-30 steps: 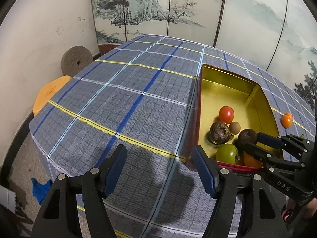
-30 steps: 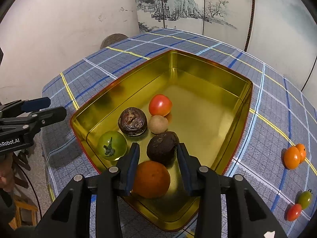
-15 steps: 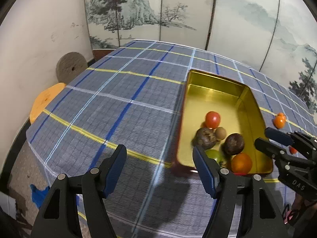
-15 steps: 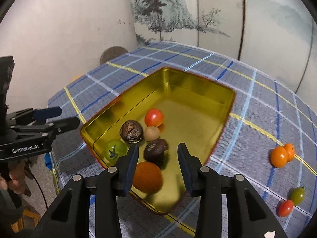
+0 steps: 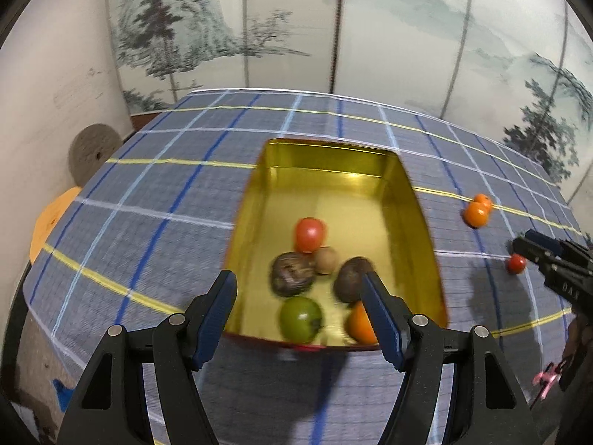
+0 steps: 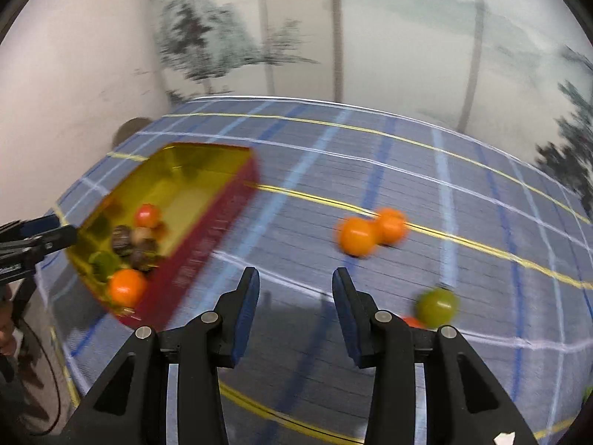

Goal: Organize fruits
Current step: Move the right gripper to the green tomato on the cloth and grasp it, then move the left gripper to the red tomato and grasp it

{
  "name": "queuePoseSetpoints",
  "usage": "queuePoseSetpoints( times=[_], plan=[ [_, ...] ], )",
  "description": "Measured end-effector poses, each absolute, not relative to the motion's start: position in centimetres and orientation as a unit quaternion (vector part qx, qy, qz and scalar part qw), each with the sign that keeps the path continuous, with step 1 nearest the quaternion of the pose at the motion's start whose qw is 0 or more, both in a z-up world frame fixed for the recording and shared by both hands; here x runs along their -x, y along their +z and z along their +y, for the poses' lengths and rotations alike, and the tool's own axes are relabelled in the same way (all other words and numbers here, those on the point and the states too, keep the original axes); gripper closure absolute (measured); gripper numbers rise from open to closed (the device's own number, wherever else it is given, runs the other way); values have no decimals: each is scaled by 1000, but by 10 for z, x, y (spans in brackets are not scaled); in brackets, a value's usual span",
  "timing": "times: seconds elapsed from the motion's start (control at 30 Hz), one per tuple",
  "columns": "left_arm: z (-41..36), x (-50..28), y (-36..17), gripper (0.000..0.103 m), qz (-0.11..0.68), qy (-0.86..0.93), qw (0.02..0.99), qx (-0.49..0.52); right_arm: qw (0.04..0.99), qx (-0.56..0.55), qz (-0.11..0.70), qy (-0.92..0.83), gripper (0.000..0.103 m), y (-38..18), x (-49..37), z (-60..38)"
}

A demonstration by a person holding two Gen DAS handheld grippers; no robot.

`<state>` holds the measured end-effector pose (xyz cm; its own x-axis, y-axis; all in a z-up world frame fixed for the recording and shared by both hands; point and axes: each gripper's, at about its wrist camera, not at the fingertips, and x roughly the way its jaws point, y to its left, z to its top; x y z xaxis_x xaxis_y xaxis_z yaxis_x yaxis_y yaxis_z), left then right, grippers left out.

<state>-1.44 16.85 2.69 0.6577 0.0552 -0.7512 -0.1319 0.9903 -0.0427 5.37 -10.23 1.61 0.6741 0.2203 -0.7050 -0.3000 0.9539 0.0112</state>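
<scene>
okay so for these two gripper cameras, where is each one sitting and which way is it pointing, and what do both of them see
Left wrist: on the left gripper, angled down at the gold tin of fruit; its own open fingers show, the right gripper at the right edge.
Right wrist: on the right gripper, angled down at plaid cloth beside the tin; open, empty fingers show, the left gripper at the left edge.
Shared: the tin, the two orange fruits on the cloth, and the painted screen.

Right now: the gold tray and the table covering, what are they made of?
Gold tray: looks like thin sheet metal, a tin; glossy gold inside with bright glints on the walls, red outside as seen from the right wrist. Table covering: looks like woven fabric, matte, a blue-grey plaid with yellow lines, draping over the table edge.
</scene>
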Motion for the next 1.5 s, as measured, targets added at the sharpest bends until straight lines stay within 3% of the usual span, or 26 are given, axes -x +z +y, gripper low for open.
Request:
queuePoseSetpoints(
  times=[0.3,1.03,1.5],
  plan=[
    [133,4,28,33,413,17,910,31,907,23,414,77,64,7,-74,-173],
    [73,-15,34,33,417,-44,908,2,859,10,509,58,69,-23,-120,-193],
    [9,-30,15,33,428,-96,898,-15,912,62,403,36,70,-20,-78,-215]
  ],
)
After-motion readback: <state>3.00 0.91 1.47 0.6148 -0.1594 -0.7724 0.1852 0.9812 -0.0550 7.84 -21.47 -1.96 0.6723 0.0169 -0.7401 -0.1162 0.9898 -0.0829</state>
